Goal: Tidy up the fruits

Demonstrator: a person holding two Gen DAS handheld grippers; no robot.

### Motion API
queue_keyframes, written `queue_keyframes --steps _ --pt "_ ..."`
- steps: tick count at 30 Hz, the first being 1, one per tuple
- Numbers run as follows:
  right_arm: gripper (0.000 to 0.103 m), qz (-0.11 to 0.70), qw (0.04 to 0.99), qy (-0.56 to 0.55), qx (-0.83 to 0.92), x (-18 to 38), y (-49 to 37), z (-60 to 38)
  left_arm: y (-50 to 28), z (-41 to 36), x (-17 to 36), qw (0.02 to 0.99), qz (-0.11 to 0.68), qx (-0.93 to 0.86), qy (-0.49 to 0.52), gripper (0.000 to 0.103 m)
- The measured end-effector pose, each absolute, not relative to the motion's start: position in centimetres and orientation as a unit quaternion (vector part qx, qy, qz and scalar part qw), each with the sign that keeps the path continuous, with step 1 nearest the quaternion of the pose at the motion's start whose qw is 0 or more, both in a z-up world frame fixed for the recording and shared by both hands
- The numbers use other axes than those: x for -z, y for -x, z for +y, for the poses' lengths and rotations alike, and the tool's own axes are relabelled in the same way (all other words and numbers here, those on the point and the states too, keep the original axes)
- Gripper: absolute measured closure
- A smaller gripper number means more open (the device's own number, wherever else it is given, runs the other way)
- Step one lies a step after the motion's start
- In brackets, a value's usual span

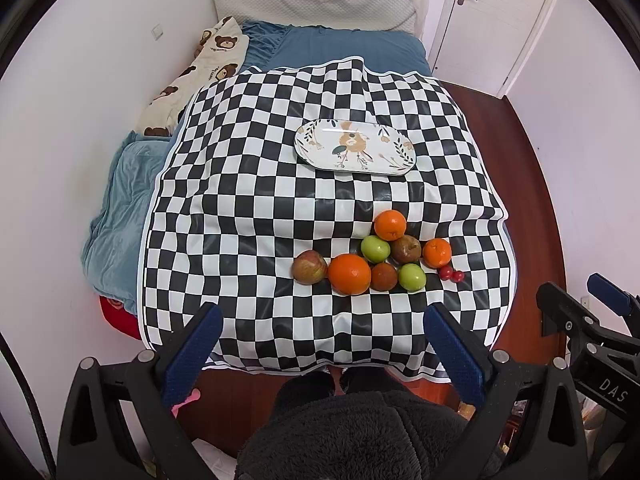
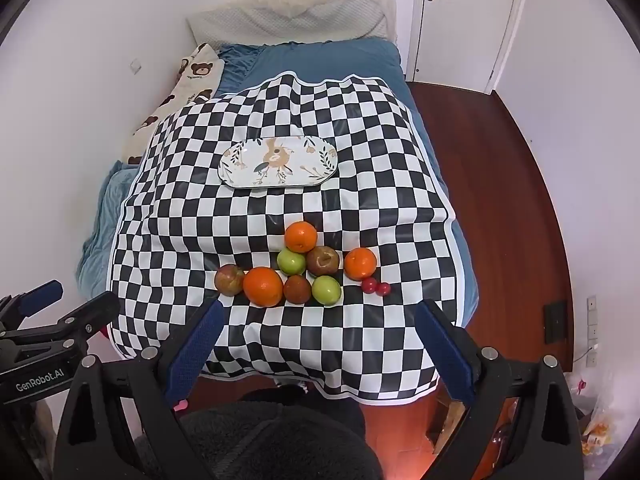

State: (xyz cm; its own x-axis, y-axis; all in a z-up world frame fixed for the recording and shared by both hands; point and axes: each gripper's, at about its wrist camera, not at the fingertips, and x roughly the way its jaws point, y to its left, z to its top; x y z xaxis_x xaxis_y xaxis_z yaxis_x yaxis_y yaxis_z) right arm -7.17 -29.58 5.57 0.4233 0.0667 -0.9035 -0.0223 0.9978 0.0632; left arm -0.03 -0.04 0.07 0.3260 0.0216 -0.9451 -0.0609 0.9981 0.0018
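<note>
The left gripper [image 1: 320,320] and the right gripper [image 2: 316,316] are held at the bottom of their frames, fingers spread wide with nothing between them; a cluster of fruits [image 1: 376,258] is seen just below the frame centre on the checkered cloth [image 1: 248,208]; the patterned plate [image 1: 354,148] lies above the cluster, well apart from it; two small red fruits [image 2: 376,287] rest at the cluster's right edge.
</note>
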Motion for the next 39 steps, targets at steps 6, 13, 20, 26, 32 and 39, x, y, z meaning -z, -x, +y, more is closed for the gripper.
queue_keyframes --steps 6,13,20,26,32,39 --pt "0.005 0.537 0.843 -0.019 -0.026 -5.48 7.1 -29.5 0.03 -0.04 -0.06 0.814 0.58 -0.025 0.017 0.0" --pt "0.005 0.536 0.843 -0.019 -0.026 -5.33 6.79 -29.45 0.03 -0.03 -0.06 0.814 0.58 -0.025 0.017 0.0" --pt "0.005 0.537 0.843 -0.019 -0.025 -5.28 6.66 -29.44 0.04 -0.04 -0.06 0.814 0.58 -0.024 0.018 0.0" --pt "0.005 0.538 0.843 -0.02 -0.025 -5.28 6.64 -29.46 0.05 -0.03 -0.07 0.814 0.58 -0.023 0.017 0.0" --pt "0.005 0.538 0.842 -0.02 -0.025 -5.16 6.69 -29.58 0.05 -0.03 -0.07 0.814 0.58 -0.024 0.018 0.0" --pt "0.005 0.537 0.843 -0.02 -0.025 -5.05 6.81 -29.66 0.03 -0.03 -0.05 0.813 0.581 -0.024 0.019 0.0"
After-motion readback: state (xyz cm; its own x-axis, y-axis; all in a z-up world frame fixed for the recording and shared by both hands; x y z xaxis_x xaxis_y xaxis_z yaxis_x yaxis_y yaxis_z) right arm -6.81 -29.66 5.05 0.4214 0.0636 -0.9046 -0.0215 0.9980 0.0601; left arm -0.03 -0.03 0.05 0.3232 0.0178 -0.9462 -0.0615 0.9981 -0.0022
